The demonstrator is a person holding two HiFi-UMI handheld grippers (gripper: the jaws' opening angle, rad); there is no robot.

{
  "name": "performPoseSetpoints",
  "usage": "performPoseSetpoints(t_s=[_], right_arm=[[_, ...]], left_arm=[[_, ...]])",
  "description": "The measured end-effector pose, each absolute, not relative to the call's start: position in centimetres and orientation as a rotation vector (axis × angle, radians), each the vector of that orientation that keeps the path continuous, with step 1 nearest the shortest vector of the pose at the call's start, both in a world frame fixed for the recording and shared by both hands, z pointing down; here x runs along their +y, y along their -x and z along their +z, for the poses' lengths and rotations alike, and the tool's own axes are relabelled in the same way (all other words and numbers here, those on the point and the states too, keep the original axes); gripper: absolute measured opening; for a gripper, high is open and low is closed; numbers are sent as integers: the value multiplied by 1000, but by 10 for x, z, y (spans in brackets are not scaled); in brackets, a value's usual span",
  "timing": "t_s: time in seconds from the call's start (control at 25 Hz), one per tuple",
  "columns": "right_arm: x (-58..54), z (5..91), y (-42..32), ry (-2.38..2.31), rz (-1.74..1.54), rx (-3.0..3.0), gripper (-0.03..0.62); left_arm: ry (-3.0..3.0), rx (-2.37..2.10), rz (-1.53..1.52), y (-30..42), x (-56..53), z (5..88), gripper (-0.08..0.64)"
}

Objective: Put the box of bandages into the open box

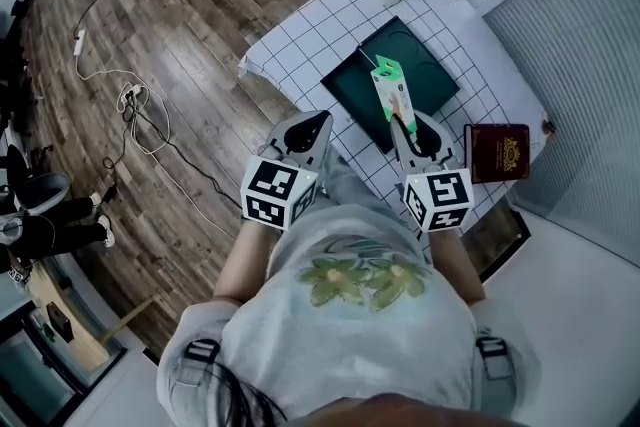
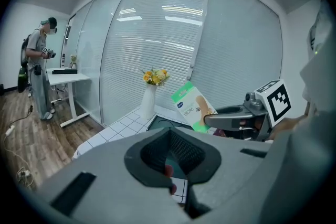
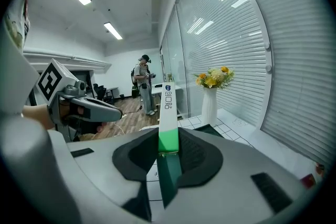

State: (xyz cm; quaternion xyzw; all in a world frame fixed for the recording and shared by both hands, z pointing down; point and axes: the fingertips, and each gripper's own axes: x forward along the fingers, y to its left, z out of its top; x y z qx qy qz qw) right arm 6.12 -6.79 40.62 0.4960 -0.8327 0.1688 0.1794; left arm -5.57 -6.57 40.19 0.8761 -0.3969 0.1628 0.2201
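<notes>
Transport step: right gripper [image 1: 402, 123] is clamped on the bandage box [image 1: 389, 87], held in the air roughly over the dark open box [image 1: 432, 65] on the table [image 1: 300, 45]. Left gripper [image 1: 308, 130] is closed on nothing, off to the near left. Next move, I'd say: lower it into the open box, then release.

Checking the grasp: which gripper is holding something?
The right gripper: its jaws clamp the green-and-white bandage box. The left gripper has its jaws closed on nothing.

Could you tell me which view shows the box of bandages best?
The left gripper view: the bandage box shows its printed face. The head view shows it small, from above; the right gripper view shows only its thin edge between the jaws.
</notes>
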Motion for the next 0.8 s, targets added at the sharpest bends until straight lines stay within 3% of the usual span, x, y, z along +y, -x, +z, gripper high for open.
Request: performPoseSetpoints(t_s=[0.8], right_arm=[[-96,444,-49,-1301,550,-2344,86]], left_arm=[[-2365,-1036,519,42,-88,435,-4]])
